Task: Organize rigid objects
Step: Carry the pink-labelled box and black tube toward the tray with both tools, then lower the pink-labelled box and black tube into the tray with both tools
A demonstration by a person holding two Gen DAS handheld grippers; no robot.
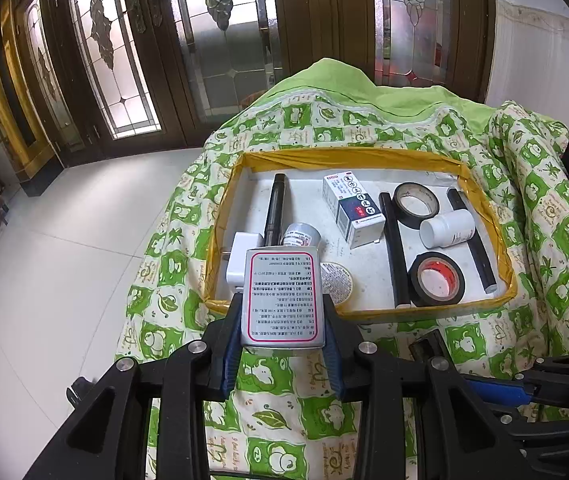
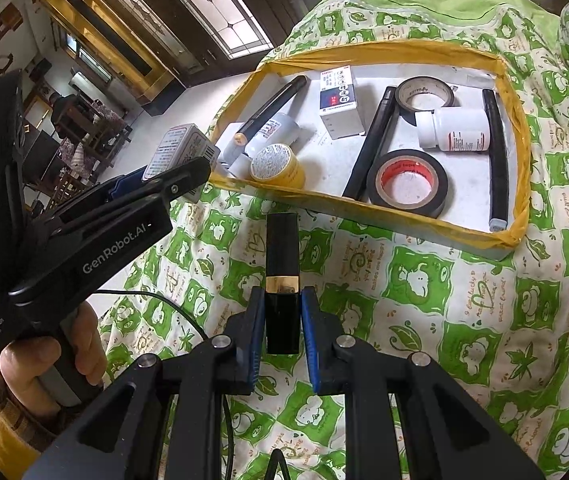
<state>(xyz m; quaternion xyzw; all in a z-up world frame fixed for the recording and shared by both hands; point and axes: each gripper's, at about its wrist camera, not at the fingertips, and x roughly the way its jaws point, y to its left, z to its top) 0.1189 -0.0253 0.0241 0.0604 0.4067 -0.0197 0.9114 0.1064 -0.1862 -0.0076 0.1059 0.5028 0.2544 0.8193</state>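
My left gripper (image 1: 283, 312) is shut on a silver medicine box (image 1: 282, 300) with a pink-framed label, held just before the near left edge of the yellow-rimmed tray (image 1: 348, 156). The box also shows in the right wrist view (image 2: 182, 150). My right gripper (image 2: 282, 312) is shut on a black lipstick tube with a gold band (image 2: 282, 276), above the quilt and short of the tray's near rim (image 2: 384, 208). In the tray lie a white box (image 1: 354, 210), two black tape rolls (image 1: 436, 280), a white bottle (image 1: 448, 228), black sticks (image 1: 394, 252), a pen (image 1: 274, 210) and a yellow jar (image 2: 278, 166).
The tray rests on a green and white patterned quilt (image 2: 424, 320) over a raised surface. White tiled floor (image 1: 56, 264) lies to the left, with wooden doors with stained glass (image 1: 124, 60) behind. A white plug adapter (image 1: 240, 258) sits at the tray's left corner.
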